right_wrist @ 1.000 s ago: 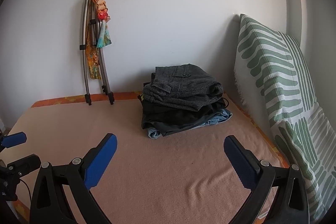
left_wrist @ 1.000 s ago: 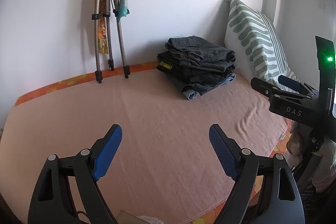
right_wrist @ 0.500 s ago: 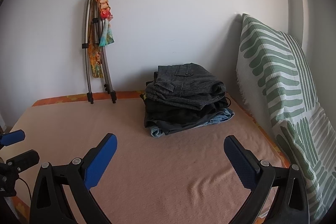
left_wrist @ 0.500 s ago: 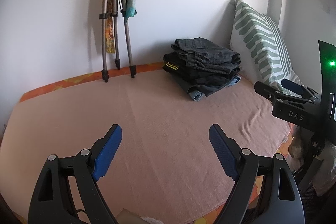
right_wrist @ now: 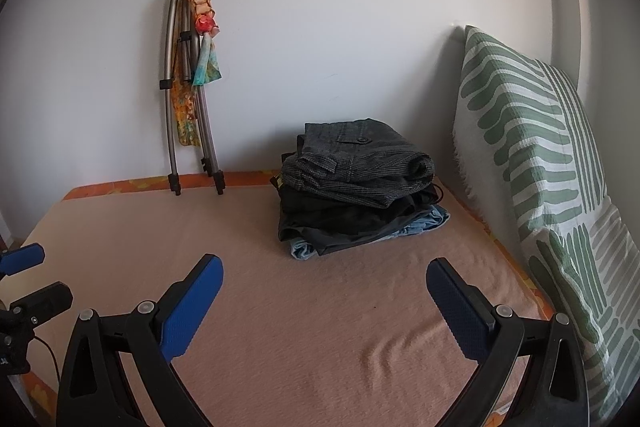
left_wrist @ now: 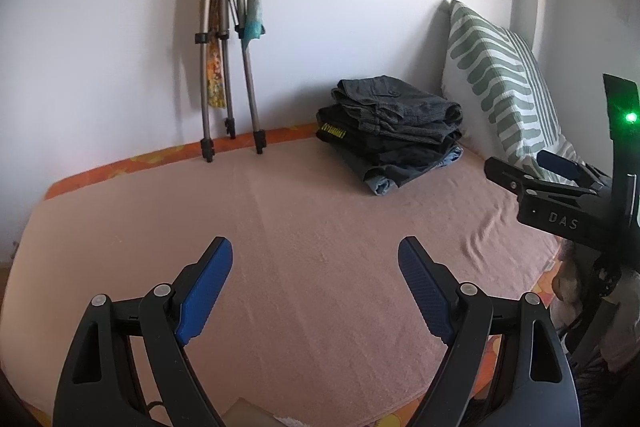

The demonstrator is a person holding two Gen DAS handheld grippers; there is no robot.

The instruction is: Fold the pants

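A stack of folded pants (left_wrist: 394, 129) (right_wrist: 358, 183) lies at the far right of the bed, grey pair on top, black ones below, light denim at the bottom. My left gripper (left_wrist: 316, 259) hovers open over the bare pink blanket (left_wrist: 304, 227), well short of the stack, nothing between its blue pads. My right gripper (right_wrist: 324, 279) is also open and empty, in front of the stack. Seen from the left wrist, the right gripper's body (left_wrist: 560, 195) is at the right edge. In the right wrist view, the left gripper's tips (right_wrist: 24, 259) show at the left edge.
A green-and-white striped pillow (right_wrist: 552, 163) leans against the right wall beside the stack. A folded metal tripod (left_wrist: 228, 67) with colourful cloth strips stands against the back wall. The bed's orange patterned edge (left_wrist: 160, 157) runs along the wall.
In the left wrist view the scene has drifted slightly rightward and downward. Both grippers stay open and empty; the stack has not moved.
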